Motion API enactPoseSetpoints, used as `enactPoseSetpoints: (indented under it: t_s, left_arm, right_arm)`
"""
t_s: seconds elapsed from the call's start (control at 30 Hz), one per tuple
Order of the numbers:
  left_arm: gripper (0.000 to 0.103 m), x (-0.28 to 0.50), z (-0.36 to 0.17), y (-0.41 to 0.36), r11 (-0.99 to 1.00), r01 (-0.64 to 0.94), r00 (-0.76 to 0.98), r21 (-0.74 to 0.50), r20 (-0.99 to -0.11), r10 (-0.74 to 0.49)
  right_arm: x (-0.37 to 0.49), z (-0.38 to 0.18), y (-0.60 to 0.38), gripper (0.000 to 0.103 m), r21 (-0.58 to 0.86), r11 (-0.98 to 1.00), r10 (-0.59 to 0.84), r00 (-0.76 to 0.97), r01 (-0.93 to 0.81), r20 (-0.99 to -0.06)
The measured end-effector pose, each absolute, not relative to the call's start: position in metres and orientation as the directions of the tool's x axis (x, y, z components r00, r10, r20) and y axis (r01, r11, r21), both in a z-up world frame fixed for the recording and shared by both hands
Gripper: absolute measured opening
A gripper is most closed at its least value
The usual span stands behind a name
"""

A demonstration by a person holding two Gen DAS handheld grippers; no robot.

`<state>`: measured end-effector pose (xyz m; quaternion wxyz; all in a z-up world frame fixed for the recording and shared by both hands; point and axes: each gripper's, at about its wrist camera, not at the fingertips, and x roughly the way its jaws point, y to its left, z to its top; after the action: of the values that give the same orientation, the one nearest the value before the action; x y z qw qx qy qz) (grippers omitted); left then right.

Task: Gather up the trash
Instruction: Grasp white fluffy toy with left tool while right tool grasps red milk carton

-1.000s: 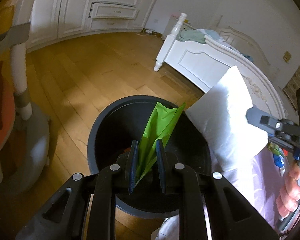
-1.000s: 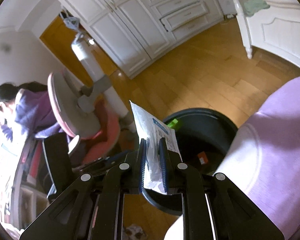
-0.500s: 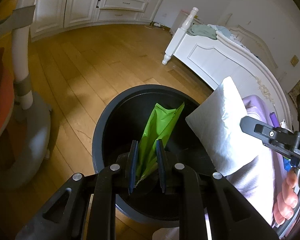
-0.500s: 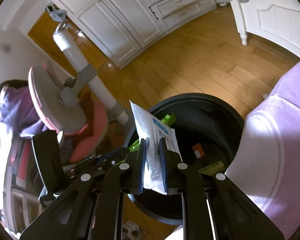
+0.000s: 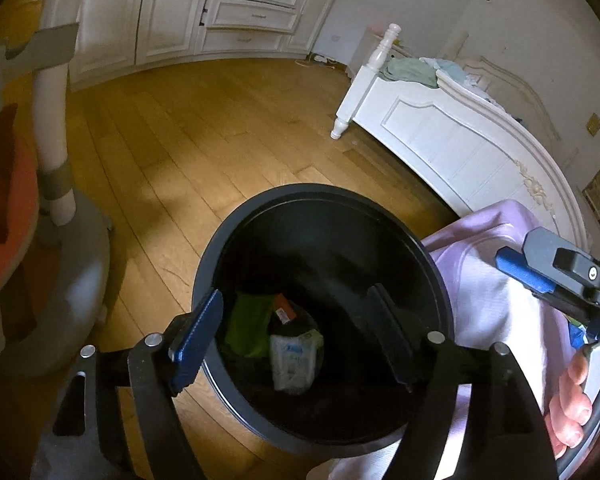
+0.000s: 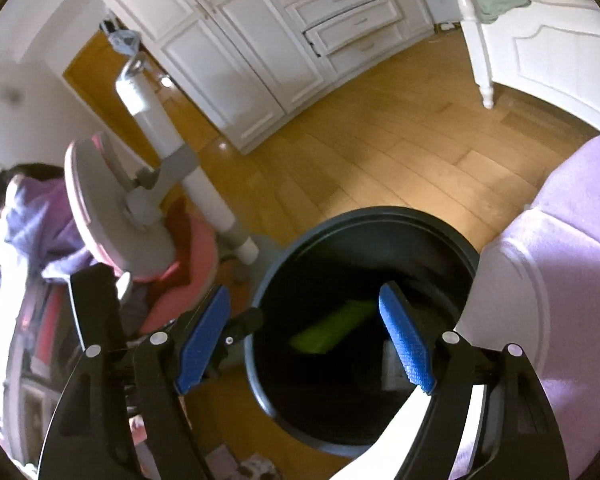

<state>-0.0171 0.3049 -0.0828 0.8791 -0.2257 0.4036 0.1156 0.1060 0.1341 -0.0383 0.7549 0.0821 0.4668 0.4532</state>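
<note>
Green wrapper [image 5: 246, 326] and white plastic packet [image 5: 291, 360] at bottom of black bin [image 5: 236, 236], below released left gripper [image 5: 296, 332]; right gripper [image 6: 306, 338] likewise spread, empty.

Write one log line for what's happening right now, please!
left gripper: open, empty | right gripper: open, empty | green wrapper and white packet: inside black bin | step: drop done

- The bin [image 6: 364, 216] floor is partly masked by the right gripper [image 6: 304, 336]; the green wrapper [image 6: 332, 326] there is blurred.
- The bed [image 5: 452, 136] is cut by the frame edge.
- Print on the white packet [image 5: 290, 360] cannot be read.
</note>
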Motion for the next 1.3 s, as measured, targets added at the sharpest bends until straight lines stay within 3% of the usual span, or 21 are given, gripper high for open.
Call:
enactPoseSetpoints:
  t_s: [0.13, 0.57, 0.93, 1.03, 1.3]
  left_arm:
    - [0.084, -0.017, -0.069, 0.289, 0.887, -0.357, 0.667, -0.292, -0.745, 0.023]
    - [0.084, 0.023, -0.027, 0.180, 0.960, -0.112, 0.698, -0.256, -0.709, -0.107]
    - [0.086, 0.070, -0.005, 0.073, 0.958, 0.124, 0.671, -0.258, -0.690, -0.273]
    - [0.086, 0.086, -0.001, 0.042, 0.944, 0.198, 0.651, -0.265, -0.684, -0.329]
    - [0.093, 0.129, -0.011, -0.020, 0.914, 0.294, 0.586, -0.280, -0.702, -0.404]
  right_arm:
    - [0.105, -0.032, 0.113, 0.077, 0.576, 0.566, 0.784, 0.171, -0.589, -0.596]
    - [0.103, 0.010, -0.014, 0.077, 0.565, 0.614, 0.786, 0.356, -0.552, -0.506]
    - [0.110, 0.026, -0.171, 0.077, 0.443, 0.816, 0.571, 0.641, -0.372, -0.513]
    - [0.114, 0.023, -0.212, 0.082, 0.397, 0.869, 0.479, 0.708, -0.296, -0.519]
    - [0.147, -0.005, -0.282, 0.082, 0.339, 0.932, 0.322, 0.724, -0.128, -0.610]
